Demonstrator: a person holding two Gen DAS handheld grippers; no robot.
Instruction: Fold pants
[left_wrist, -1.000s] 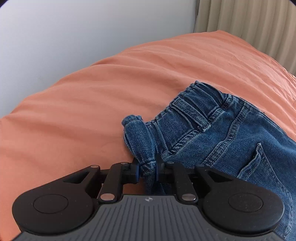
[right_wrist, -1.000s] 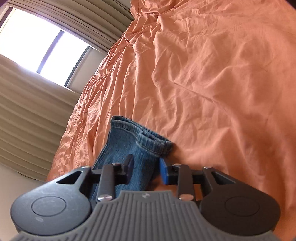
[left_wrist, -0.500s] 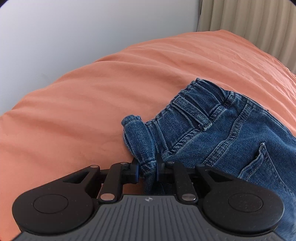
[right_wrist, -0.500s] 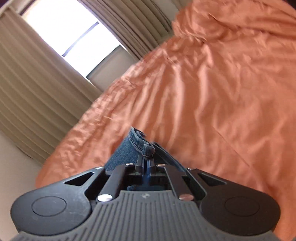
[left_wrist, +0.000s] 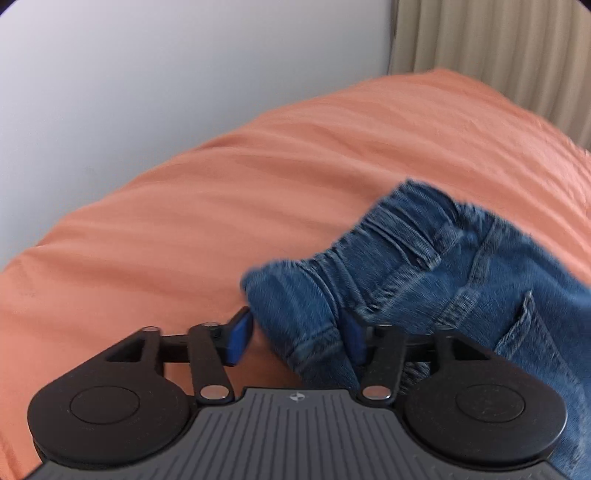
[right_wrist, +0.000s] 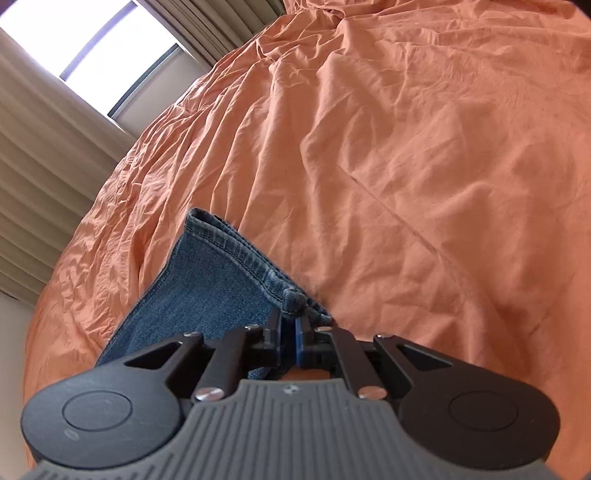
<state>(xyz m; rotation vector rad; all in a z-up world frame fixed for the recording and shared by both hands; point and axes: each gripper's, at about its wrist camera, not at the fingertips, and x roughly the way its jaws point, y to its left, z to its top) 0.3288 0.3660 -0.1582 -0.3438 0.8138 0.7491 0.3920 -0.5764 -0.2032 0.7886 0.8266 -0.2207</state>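
Blue denim pants (left_wrist: 424, 266) lie on the orange bedsheet (left_wrist: 221, 206), waistband and back pocket showing in the left wrist view. A bunched corner of the waistband sits between the jaws of my left gripper (left_wrist: 297, 339), which are opening; the left pad stands apart from the cloth. In the right wrist view a pant leg (right_wrist: 214, 280) stretches away to its stitched hem. My right gripper (right_wrist: 290, 332) pinches that hem's corner between its pads, and its jaws are starting to open.
The wrinkled orange sheet (right_wrist: 406, 184) spreads wide to the right of the leg. Beige curtains (right_wrist: 44, 166) and a bright window (right_wrist: 92, 48) lie beyond the bed's far edge. A pale wall (left_wrist: 147, 92) and more curtain (left_wrist: 498, 48) stand behind the waistband side.
My left gripper's jaws have spread apart, letting go of the waistband corner, and it has risen a little. The right gripper has closed on the hem corner and rolled.
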